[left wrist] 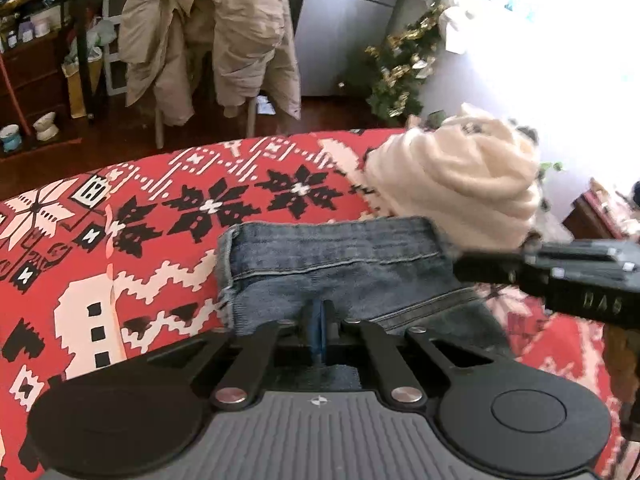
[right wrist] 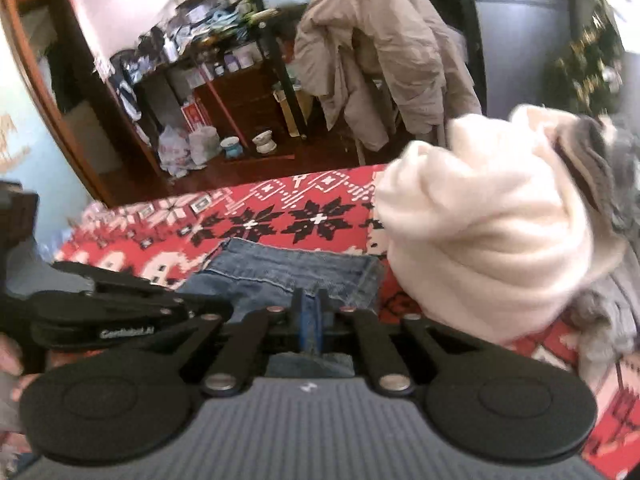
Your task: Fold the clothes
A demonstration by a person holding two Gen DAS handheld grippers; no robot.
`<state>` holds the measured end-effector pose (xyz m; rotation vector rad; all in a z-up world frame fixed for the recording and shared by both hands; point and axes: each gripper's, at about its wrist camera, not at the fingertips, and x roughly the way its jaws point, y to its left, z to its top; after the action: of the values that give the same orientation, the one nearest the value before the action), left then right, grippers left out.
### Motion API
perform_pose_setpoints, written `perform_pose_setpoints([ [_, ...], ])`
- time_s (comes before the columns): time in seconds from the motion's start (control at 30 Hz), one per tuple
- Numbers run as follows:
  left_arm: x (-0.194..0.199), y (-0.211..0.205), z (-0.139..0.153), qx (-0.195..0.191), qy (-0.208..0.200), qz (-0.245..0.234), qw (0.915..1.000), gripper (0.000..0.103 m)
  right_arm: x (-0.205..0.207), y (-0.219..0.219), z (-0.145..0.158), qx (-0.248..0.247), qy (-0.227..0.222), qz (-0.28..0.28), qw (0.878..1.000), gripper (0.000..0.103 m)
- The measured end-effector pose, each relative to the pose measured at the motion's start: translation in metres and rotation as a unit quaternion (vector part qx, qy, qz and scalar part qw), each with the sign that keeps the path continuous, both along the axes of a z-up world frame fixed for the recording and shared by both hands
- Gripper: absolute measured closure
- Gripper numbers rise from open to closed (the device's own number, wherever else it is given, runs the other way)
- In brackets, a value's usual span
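Lying flat on the red patterned blanket (left wrist: 160,216), the folded denim jeans (left wrist: 340,264) serve as the landmark here. They are blue-grey and faded, with a stitched hem band running across their far edge and a rolled, slightly frayed fold at their left end; a seam slants down their right side. In the right wrist view the jeans (right wrist: 280,276) look the same, hem seam uppermost.

Just right of the jeans, touching their far right corner, sits a cream fleece garment (left wrist: 456,188), bunched into a soft rounded heap. From the right wrist view this heap (right wrist: 480,232) has a grey knitted piece (right wrist: 600,168) lying against its far right side.

The left gripper (left wrist: 319,320) is clenched on the near edge of the jeans, its blue pads pressed together with denim between them. The right gripper (right wrist: 310,312) is likewise closed on the near edge of the jeans, further right, beside the left one.

Well beyond the jeans, past the blanket's far edge, a beige coat (left wrist: 216,36) hangs over a chair. Left of it, on the floor, stand two small ceramic bowls (left wrist: 44,126); whether they hold anything cannot be told. Dark shelving (right wrist: 224,60) behind carries crowded small bottles and jars.
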<state>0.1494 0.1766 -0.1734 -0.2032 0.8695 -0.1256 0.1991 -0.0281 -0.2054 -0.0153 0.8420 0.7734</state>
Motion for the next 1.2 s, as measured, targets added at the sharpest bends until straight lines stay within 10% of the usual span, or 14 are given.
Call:
perform_pose_setpoints([
  [0.4,-0.068,0.004,0.042,0.001,-0.023,-0.032,0.9992,0.098,-0.019,-0.035,-0.009,-0.053,-0.001,-0.012,0.999,0.096],
  [1.2,-0.176,-0.028,0.001,0.021,0.041,-0.035,0.9983,0.098,-0.129,-0.08,0.008,-0.07,0.01,-0.008,0.997,0.091],
])
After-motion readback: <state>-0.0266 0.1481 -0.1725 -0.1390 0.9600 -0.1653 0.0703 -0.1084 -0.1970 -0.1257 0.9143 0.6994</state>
